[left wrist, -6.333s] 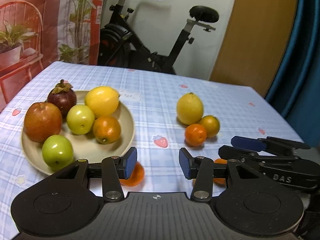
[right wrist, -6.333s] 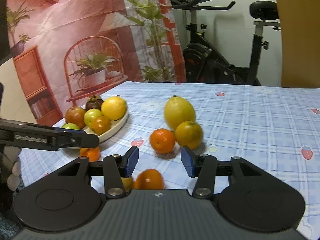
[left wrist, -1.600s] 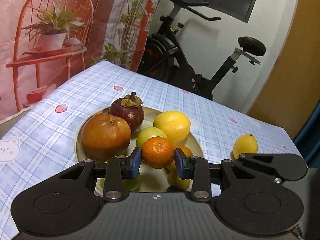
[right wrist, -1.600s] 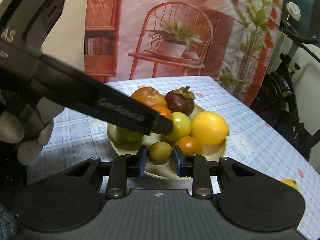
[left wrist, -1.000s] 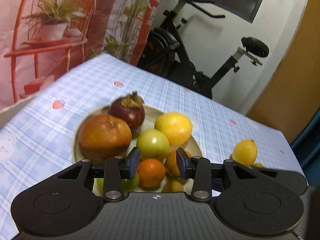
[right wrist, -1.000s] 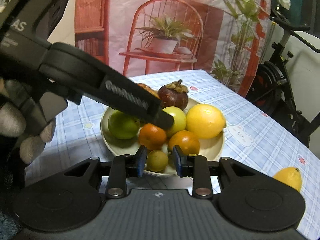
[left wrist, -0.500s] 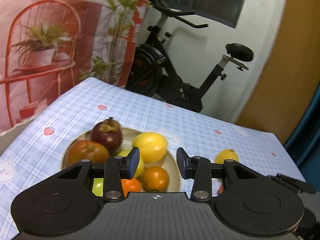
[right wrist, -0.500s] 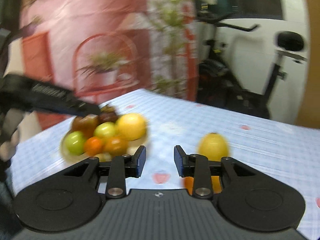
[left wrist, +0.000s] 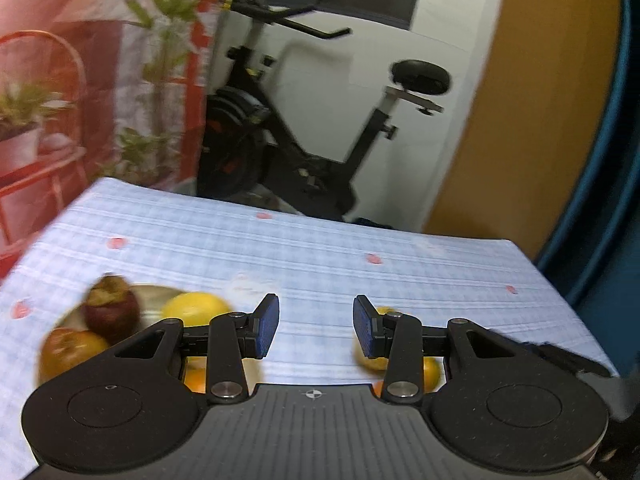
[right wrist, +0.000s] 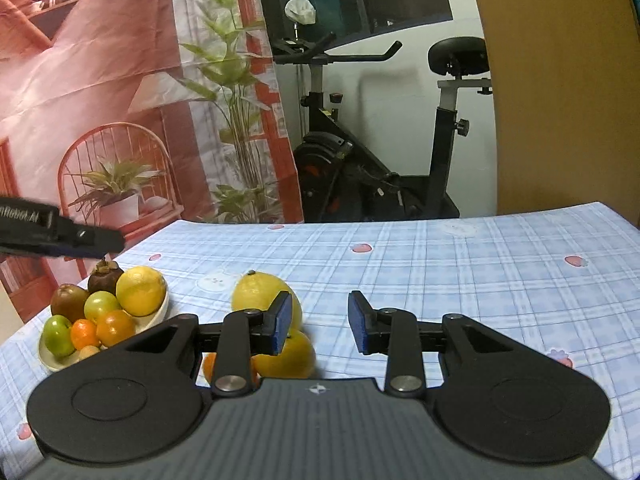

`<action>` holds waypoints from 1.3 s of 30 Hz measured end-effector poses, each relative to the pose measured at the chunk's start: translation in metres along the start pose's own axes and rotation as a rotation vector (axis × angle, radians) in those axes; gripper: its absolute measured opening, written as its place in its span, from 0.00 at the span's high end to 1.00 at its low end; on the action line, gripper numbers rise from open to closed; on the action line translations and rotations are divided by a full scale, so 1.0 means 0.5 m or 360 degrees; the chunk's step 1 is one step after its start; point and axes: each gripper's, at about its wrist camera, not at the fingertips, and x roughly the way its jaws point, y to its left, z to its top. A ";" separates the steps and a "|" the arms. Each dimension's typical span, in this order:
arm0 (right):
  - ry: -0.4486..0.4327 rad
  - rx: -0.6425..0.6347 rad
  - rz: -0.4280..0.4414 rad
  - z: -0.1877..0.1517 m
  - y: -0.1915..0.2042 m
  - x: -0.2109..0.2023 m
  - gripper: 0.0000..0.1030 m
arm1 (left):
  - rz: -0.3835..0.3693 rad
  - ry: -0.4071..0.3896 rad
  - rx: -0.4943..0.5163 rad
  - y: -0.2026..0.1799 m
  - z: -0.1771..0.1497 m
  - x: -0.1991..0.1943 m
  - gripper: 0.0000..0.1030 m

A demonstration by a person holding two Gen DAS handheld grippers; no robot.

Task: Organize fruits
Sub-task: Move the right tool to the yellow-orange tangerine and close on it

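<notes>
Both grippers hang released and empty above the blue-and-white checked table (right wrist: 460, 280): the right gripper (right wrist: 316, 326) has its blue pads spread wide, and the left gripper (left wrist: 316, 330) is parted likewise with nothing between its fingers. Three fruits lie loose on the cloth, just in front of the right gripper and a little to its left: a large pale-yellow lemon with a dark stem nub (right wrist: 260, 294), a round orange-yellow citrus (right wrist: 288, 356) touching its near side, and a small orange mandarin (right wrist: 210, 364) mostly hidden behind the left finger. The shallow cream plate (right wrist: 158, 314) sits well apart to the left and is already crowded with a dark purple mangosteen (right wrist: 105, 276), a second yellow lemon (right wrist: 140, 290), a reddish-brown apple (right wrist: 68, 302), green apples and small oranges. The left wrist view is blurred, so its fruits are hard to tell apart. The loose lemon looks the heaviest, firm and waxy-skinned, likely to roll and to slip out along its tapered ends; taking it across its widest middle seems safest. The round citrus should be firm but slightly yielding, so a moderate squeeze across its equator suits it. On the full plate, any added fruit may roll off.
</notes>
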 end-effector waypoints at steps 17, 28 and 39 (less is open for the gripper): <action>0.0158 0.0004 0.0167 -0.029 -0.003 0.036 0.62 | -0.0202 0.0322 0.0086 -0.076 -0.031 0.127 0.57; 0.0229 -0.0012 0.0205 -0.031 0.004 0.063 0.59 | -0.0286 0.0409 0.0116 -0.111 -0.049 0.153 0.52; 0.0264 0.0055 0.0239 -0.031 -0.010 0.075 0.56 | -0.0257 0.0453 0.0164 -0.131 -0.063 0.176 0.52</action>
